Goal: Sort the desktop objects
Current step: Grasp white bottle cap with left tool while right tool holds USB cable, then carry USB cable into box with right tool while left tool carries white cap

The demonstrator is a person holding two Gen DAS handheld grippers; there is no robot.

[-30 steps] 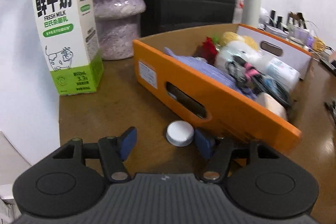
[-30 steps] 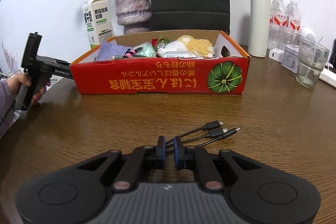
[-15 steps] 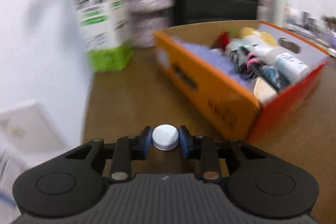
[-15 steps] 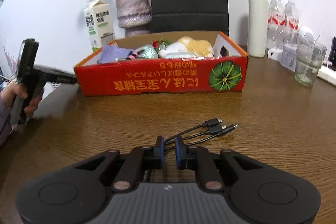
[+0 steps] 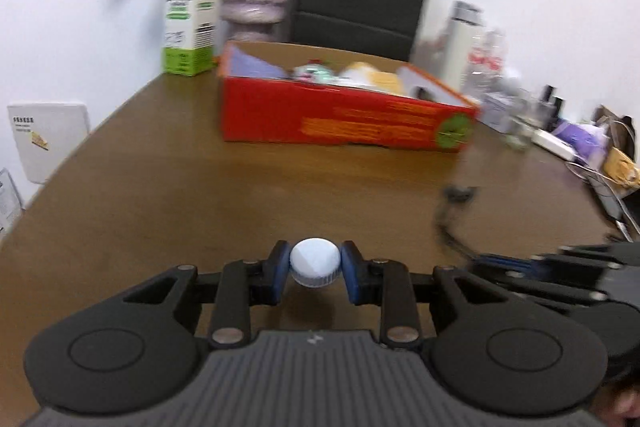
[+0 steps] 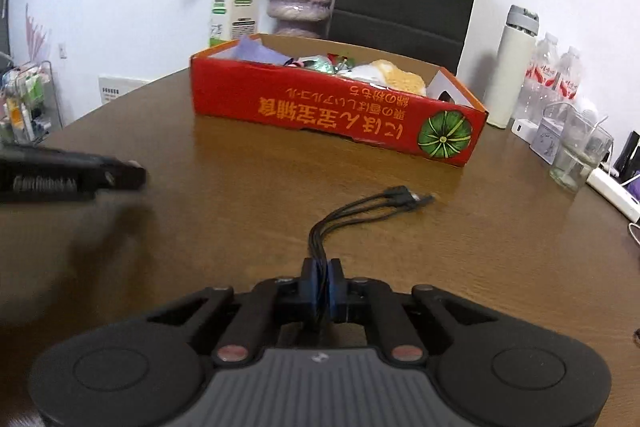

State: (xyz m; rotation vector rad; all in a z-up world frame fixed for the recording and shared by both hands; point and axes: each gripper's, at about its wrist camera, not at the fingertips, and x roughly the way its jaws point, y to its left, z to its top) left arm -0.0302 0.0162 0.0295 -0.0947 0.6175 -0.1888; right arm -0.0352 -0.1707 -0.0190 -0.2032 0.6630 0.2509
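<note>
Carrying step: both grippers hold small items above the brown wooden table (image 5: 168, 187), each apparently bound for the red cardboard box (image 6: 320, 111); by my reading the pick-ups are done and the drops are not.
Left gripper (image 5: 315, 269): its 2 blue pads stand partly apart, pressed on the sides of a small round white bottle cap (image 5: 315, 261), which sits squarely between them, clear of the table.
Left pose: in the left wrist view the tool tilts gently downward, facing the long red side of the box, which stands well apart across bare table; in the right wrist view its black body juts in level from the left edge.
Right gripper (image 6: 321, 289): jaws all but closed, pinching the trunk of a black 3-headed charging cable (image 6: 360, 209).
Cable position: the 3 plugs fan out ahead of the fingers, seeming to trail low over the table between the gripper and the box; whether they touch the wood I cannot tell.
Right pose: angled downward, pointed toward the box's right end with the green pumpkin print.
Next move calls for: lifting each item over the box's near wall before letting go, with the cable's loose plugs raised enough not to snag on the rim.
Box contents: already crowded with a lilac cloth, a yellow soft item and other pieces, so a free gap is needed.
</note>
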